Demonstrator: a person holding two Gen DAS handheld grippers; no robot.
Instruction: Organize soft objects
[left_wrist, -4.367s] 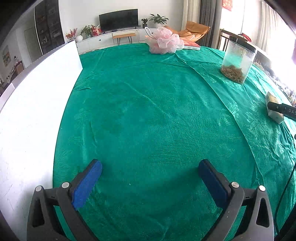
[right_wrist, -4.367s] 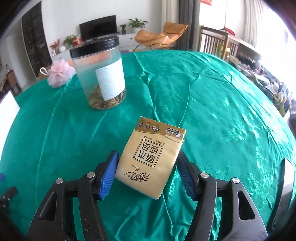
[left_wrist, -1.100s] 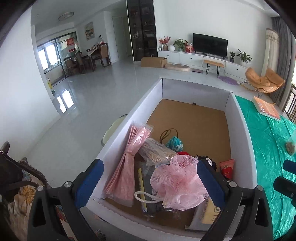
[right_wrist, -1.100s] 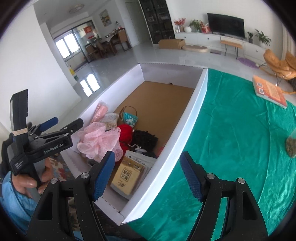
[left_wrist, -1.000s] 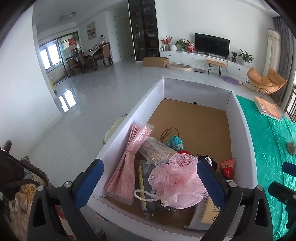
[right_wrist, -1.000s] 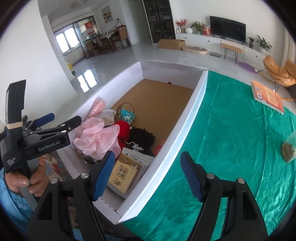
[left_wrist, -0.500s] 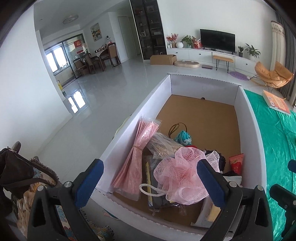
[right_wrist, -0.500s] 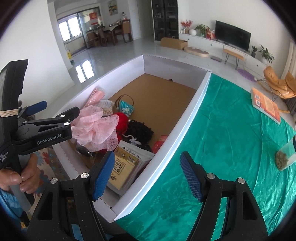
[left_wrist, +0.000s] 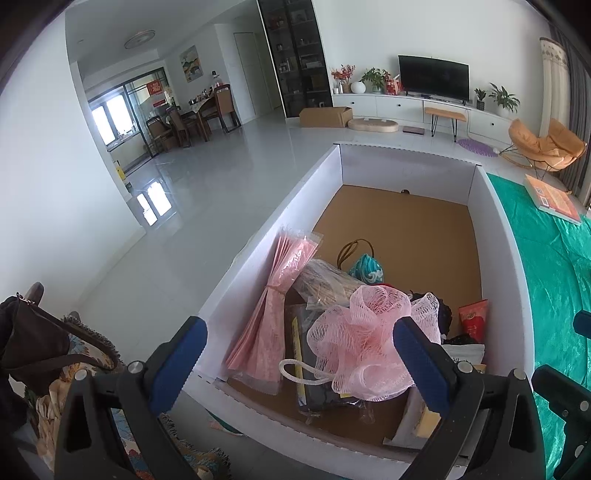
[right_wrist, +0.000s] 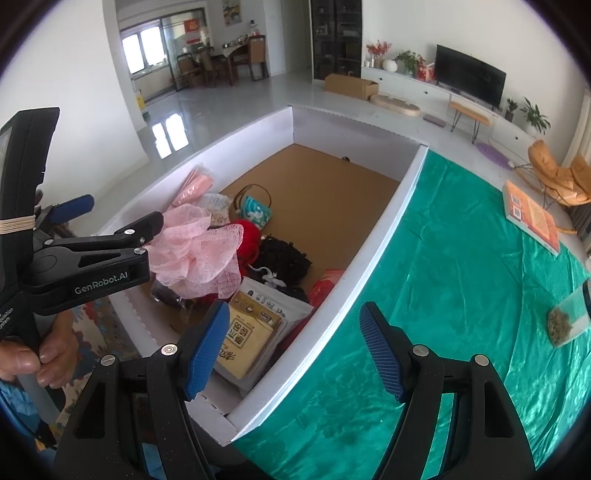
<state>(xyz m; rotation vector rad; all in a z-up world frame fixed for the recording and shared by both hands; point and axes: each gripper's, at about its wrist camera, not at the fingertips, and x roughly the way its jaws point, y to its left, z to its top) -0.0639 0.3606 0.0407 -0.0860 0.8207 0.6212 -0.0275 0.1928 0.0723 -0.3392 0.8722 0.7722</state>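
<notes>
A white cardboard box (left_wrist: 495, 206) with a brown floor stands beside the green-clothed table (right_wrist: 461, 280). A pink mesh bath pouf (left_wrist: 362, 339) lies on the pile inside the box; it also shows in the right wrist view (right_wrist: 195, 254). A tan tissue pack (right_wrist: 247, 339) lies in the box's near corner. My left gripper (left_wrist: 299, 354) is open above the box's near end, with the pouf close to its right finger. My right gripper (right_wrist: 291, 339) is open and empty over the box's near wall.
The box (right_wrist: 388, 221) also holds pink plastic sleeves (left_wrist: 273, 314), a teal pouch (left_wrist: 365, 267), a red item (right_wrist: 247, 236), a black item (right_wrist: 284, 258) and a red packet (left_wrist: 472, 321). An orange book (right_wrist: 532, 214) and a clear jar (right_wrist: 569, 321) sit on the table.
Since 4.4 s ago the pouf and tissue pack have gone from the table into the box. Over the last second both grippers drew back slightly, open; the pouf stays in the box.
</notes>
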